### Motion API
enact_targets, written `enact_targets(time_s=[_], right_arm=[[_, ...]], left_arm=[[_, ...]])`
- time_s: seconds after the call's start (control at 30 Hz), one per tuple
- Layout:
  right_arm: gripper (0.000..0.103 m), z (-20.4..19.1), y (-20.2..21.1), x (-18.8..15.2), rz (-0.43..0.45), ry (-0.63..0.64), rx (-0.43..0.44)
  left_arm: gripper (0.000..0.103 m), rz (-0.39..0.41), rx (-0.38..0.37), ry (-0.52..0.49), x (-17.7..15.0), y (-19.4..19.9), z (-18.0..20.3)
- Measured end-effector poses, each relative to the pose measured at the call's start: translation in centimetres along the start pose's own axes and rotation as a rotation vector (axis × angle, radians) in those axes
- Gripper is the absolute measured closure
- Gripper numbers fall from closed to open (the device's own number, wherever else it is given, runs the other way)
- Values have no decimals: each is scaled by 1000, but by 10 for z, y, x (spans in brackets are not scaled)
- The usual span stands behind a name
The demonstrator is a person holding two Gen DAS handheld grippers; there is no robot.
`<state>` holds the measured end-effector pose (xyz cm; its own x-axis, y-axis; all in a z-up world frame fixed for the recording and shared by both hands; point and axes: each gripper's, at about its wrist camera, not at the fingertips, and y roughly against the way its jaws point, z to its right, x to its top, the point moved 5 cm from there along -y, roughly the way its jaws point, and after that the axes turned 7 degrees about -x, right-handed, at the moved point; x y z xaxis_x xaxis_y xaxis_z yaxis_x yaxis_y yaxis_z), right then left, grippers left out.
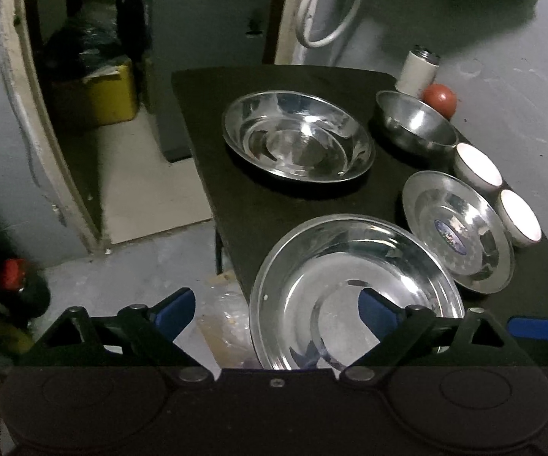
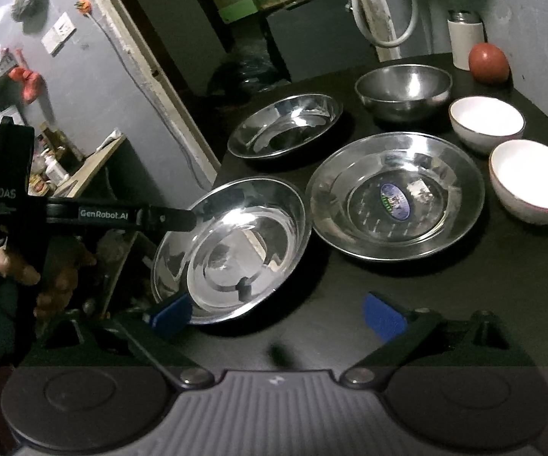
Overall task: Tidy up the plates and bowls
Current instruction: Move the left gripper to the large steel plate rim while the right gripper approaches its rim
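Note:
On a black table (image 1: 296,201) stand three steel plates, a steel bowl and two white bowls. My left gripper (image 1: 277,313) is open, its right finger over the near steel plate (image 1: 350,288), its left finger off the table's left edge. My right gripper (image 2: 277,313) is open and empty above the table's front, just right of that plate (image 2: 232,247). The left gripper's finger (image 2: 175,218) reaches to that plate's left rim. A stickered steel plate (image 2: 395,193) lies to the right, a third plate (image 2: 285,125) behind.
A steel bowl (image 2: 403,91), two white bowls (image 2: 485,123) (image 2: 532,186), a red ball (image 2: 488,62) and a white canister (image 2: 464,40) stand at the back right by the wall. The table's left edge drops to the floor, where a yellow bin (image 1: 95,95) stands.

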<state>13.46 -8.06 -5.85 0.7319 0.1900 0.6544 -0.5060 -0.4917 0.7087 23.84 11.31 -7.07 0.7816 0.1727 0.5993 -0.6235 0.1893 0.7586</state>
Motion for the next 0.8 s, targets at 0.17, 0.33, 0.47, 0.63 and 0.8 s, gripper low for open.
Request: enact_targets(time_s=[0.17, 0.33, 0.47, 0.63, 0.8], right_arm=[[11, -9, -7, 1, 5, -42, -36], [11, -15, -10, 6, 25, -93, -71], [11, -20, -16, 15, 35, -120, -102], [11, -28, -16, 37, 91, -117, -136], [11, -25, -37, 76, 140, -84, -147]], left_arm=[[13, -9, -63, -9, 7, -5, -8], [13, -8, -109, -32, 21, -9, -18], [12, 1, -130, -62, 38, -14, -26], [10, 32, -148, -82, 66, -26, -37], [8, 67, -149, -84, 95, -45, -51]])
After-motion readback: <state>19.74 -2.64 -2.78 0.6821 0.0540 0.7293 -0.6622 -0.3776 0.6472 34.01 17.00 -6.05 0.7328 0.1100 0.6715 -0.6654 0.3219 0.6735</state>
